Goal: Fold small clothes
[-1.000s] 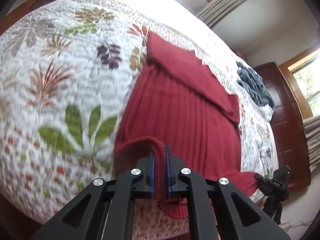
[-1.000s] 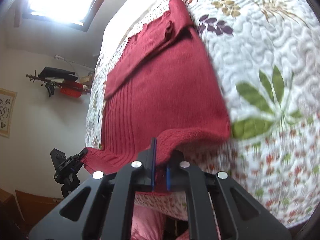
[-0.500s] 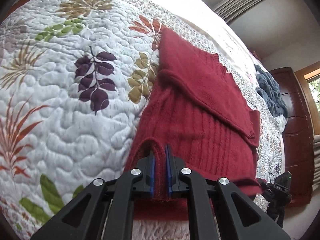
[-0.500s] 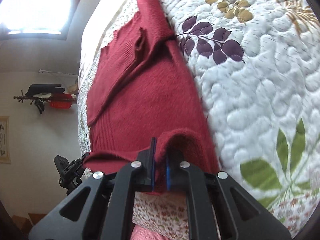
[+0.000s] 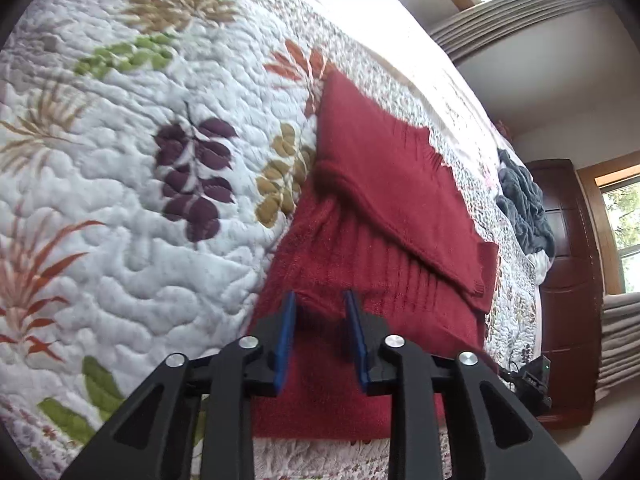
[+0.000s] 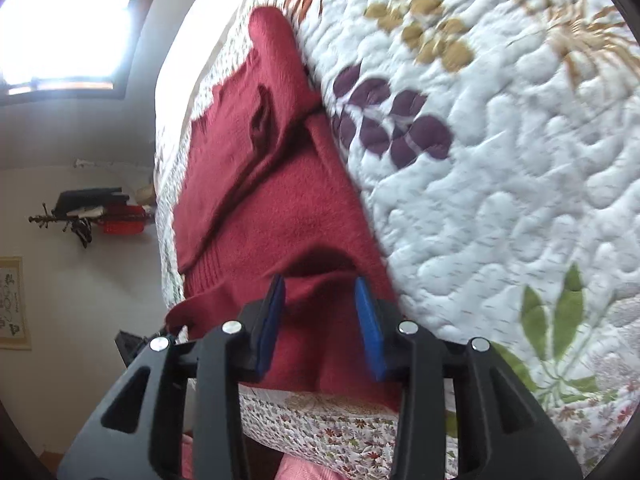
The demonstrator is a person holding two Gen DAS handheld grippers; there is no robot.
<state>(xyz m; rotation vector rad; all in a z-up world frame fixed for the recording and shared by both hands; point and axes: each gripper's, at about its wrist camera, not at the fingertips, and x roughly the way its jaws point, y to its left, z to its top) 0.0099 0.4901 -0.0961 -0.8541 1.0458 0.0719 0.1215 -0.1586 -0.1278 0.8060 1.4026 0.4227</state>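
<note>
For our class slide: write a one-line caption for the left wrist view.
Open left gripper poised over a folded red sweater on a floral quilt.

No text, label, brand or number can be read in either view. A framed picture [image 6: 11, 303] on the wall at the left edge of the right wrist view carries dark marks, too small and blurred to tell whether they are writing or decoration.
</note>
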